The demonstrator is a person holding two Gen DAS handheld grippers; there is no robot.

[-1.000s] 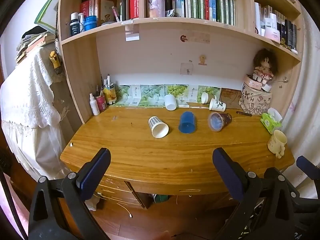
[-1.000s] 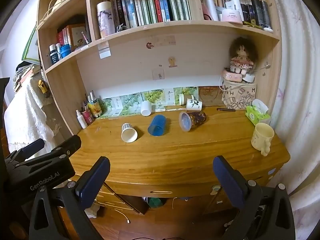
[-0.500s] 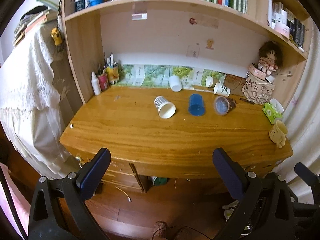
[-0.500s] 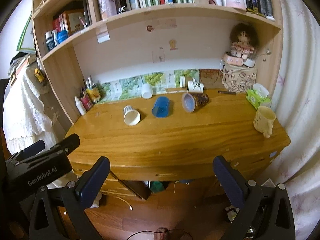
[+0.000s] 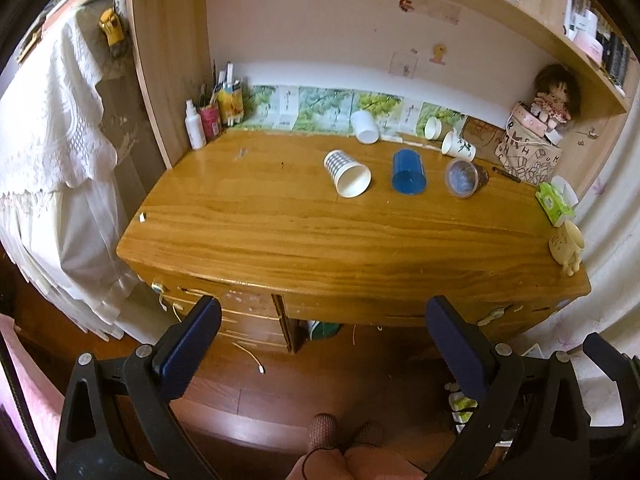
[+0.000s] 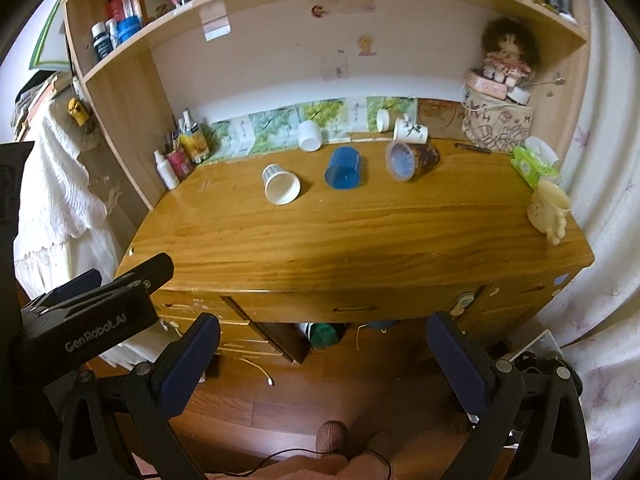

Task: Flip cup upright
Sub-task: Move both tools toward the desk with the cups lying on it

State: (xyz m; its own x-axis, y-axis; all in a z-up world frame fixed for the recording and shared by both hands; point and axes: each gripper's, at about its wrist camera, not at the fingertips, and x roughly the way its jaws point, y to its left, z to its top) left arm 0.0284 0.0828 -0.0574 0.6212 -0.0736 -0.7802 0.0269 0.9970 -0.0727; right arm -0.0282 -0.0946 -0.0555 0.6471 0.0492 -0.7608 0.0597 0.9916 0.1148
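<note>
You held the left gripper [image 5: 322, 340] and right gripper [image 6: 322, 344] w/ jaws spread wide, empty, short of the desk [image 5: 280, 232]. Three cups [image 5: 408, 171] lay tipped mid-desk, rims toward you, ready for approach.

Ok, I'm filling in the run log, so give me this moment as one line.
phase: approach | left tool: open | right tool: open | white cup, blue cup, brown cup: on sides, desk

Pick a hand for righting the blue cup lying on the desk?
Slight edge: left. The blue cup sits nearer centre ahead of the left gripper; the right gripper is equally far back, both open.
</note>
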